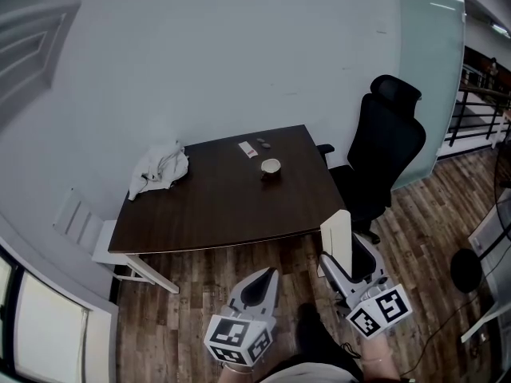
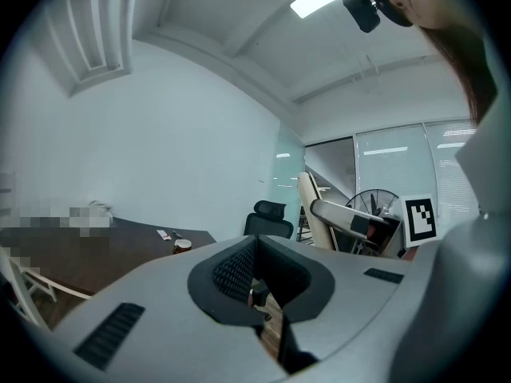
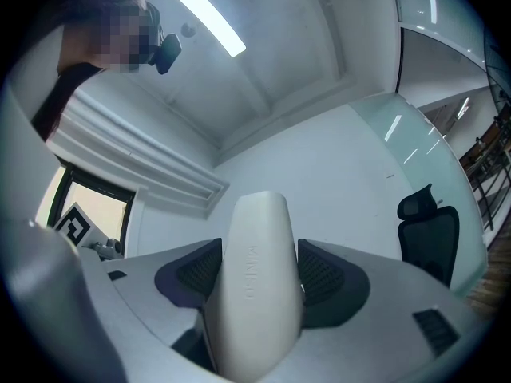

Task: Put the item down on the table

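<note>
The item is a cream-white, flat, rounded oblong (image 1: 338,238) standing upright between the jaws of my right gripper (image 1: 345,266), which is shut on it. It is held over the wooden floor, in front of the near right corner of the dark brown table (image 1: 207,210). In the right gripper view the item (image 3: 255,286) fills the gap between the pads and points up toward the ceiling. My left gripper (image 1: 259,284) hangs lower and to the left, also short of the table. Its jaws are shut with nothing between them (image 2: 257,282).
On the table lie a crumpled white cloth (image 1: 160,168) at the far left, a small cup (image 1: 271,167) and two small items (image 1: 248,149) near the far edge. A black office chair (image 1: 382,154) stands at the table's right. A white chair (image 1: 96,238) stands at its left.
</note>
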A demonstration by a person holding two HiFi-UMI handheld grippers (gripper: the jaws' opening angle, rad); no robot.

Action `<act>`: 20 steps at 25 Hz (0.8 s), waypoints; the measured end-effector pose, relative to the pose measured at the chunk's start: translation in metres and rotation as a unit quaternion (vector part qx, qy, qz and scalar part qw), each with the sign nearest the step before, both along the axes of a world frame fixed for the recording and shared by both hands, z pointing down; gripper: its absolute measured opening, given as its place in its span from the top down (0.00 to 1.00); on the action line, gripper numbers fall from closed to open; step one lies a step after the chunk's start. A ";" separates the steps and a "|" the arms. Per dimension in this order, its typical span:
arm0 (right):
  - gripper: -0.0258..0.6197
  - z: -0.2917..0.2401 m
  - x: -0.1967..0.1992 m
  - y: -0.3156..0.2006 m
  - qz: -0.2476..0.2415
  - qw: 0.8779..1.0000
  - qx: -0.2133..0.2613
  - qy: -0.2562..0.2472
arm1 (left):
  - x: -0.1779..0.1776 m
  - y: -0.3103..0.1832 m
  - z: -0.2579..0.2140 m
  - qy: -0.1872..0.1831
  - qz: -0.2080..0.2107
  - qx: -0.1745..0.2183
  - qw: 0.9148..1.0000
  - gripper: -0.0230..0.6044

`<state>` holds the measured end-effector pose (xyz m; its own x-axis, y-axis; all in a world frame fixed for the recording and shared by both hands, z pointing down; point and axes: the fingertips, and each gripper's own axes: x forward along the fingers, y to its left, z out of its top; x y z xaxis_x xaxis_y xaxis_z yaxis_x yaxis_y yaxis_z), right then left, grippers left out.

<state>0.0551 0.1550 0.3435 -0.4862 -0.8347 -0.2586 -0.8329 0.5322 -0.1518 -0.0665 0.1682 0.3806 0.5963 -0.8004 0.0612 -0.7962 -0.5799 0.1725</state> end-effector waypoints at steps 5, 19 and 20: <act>0.49 0.003 -0.003 -0.026 -0.002 1.000 0.000 -0.001 | -0.003 -0.024 0.002 0.003 -0.003 0.001 1.000 0.93; 0.49 0.009 0.000 -0.137 -0.014 1.000 -0.016 0.000 | 0.004 -0.129 0.002 -0.005 -0.005 -0.006 1.000 0.93; 0.49 0.009 -0.001 -0.146 -0.017 1.000 -0.017 0.001 | 0.005 -0.139 0.002 -0.007 -0.005 -0.007 1.000 0.93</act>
<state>0.0544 0.0087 0.3529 -0.5152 -0.8259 -0.2291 -0.8149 0.5548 -0.1677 -0.0613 0.0295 0.3829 0.5871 -0.8055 0.0804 -0.8045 -0.5695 0.1686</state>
